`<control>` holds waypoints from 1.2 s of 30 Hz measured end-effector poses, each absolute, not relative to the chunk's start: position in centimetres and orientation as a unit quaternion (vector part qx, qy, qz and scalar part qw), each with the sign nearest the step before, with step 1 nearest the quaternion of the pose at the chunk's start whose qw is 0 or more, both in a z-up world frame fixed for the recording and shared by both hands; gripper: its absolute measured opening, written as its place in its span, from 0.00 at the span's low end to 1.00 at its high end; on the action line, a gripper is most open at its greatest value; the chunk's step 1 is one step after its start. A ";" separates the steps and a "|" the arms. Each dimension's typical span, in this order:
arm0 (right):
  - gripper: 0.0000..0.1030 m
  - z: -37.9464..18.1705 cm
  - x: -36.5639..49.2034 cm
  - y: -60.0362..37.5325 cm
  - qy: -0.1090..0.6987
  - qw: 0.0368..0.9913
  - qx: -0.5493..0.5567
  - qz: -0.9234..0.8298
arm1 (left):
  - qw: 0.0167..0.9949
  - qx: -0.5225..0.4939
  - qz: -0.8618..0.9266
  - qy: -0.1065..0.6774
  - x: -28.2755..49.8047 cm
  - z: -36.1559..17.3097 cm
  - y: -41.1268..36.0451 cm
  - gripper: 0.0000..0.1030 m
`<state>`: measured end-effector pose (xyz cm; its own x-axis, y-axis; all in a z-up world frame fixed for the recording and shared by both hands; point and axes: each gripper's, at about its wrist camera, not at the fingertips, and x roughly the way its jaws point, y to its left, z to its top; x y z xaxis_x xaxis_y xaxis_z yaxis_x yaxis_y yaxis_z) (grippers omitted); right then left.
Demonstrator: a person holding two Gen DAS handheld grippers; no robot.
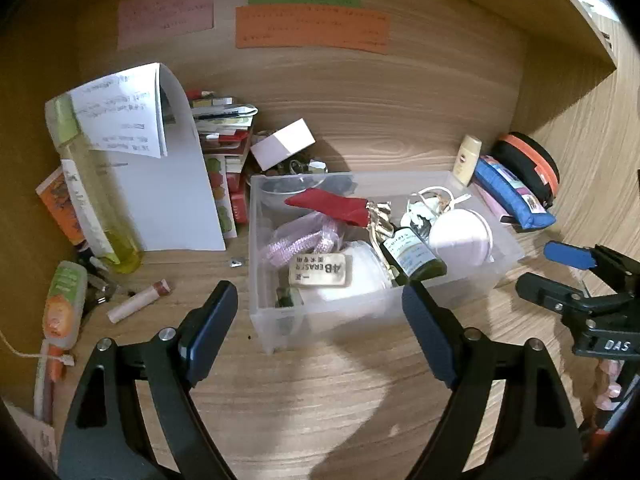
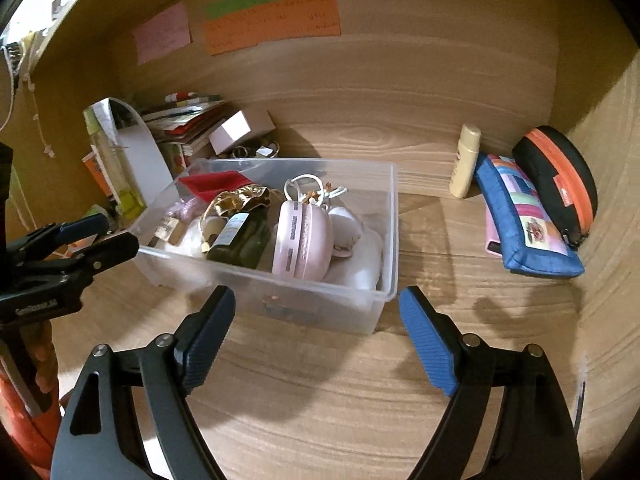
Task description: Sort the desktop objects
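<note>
A clear plastic bin [image 1: 472, 284] stands mid-desk, also in the right wrist view [image 2: 320, 312]. It holds a dark green bottle [image 1: 412, 254], a 4B eraser [image 1: 318, 274], a red pouch [image 1: 328, 204], a pink round case [image 2: 302, 236] and white items. My left gripper [image 1: 320, 304] is open and empty just in front of the bin. My right gripper [image 2: 316, 308] is open and empty before the bin's near wall; it also shows at the right of the left wrist view [image 1: 560, 268].
Left of the bin stand a tall yellow-green bottle [image 1: 96, 200], folded white paper [image 1: 168, 184], stacked booklets [image 1: 224, 128] and a white box [image 1: 284, 144]. A lip balm tube [image 1: 138, 300] lies on the desk. At right: cream bottle [image 2: 466, 160], blue pouch [image 2: 524, 220], black-orange case [image 2: 560, 176].
</note>
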<state>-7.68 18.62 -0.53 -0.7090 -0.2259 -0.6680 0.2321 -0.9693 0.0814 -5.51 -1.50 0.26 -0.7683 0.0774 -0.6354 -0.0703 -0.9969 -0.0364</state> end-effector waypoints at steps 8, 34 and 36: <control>0.81 0.1 -5.6 18.9 0.003 0.136 0.348 -0.927 | 0.024 -0.323 0.946 0.013 -3.8 0.5 0.2 0.92; 0.92 1.2 -3.6 18.4 0.007 0.148 0.325 -0.934 | 0.031 -0.319 0.947 -0.002 -3.7 0.3 1.4 0.99; 0.92 1.1 -3.6 18.4 0.006 0.148 0.326 -0.934 | 0.030 -0.320 0.947 -0.001 -3.7 0.3 1.5 0.99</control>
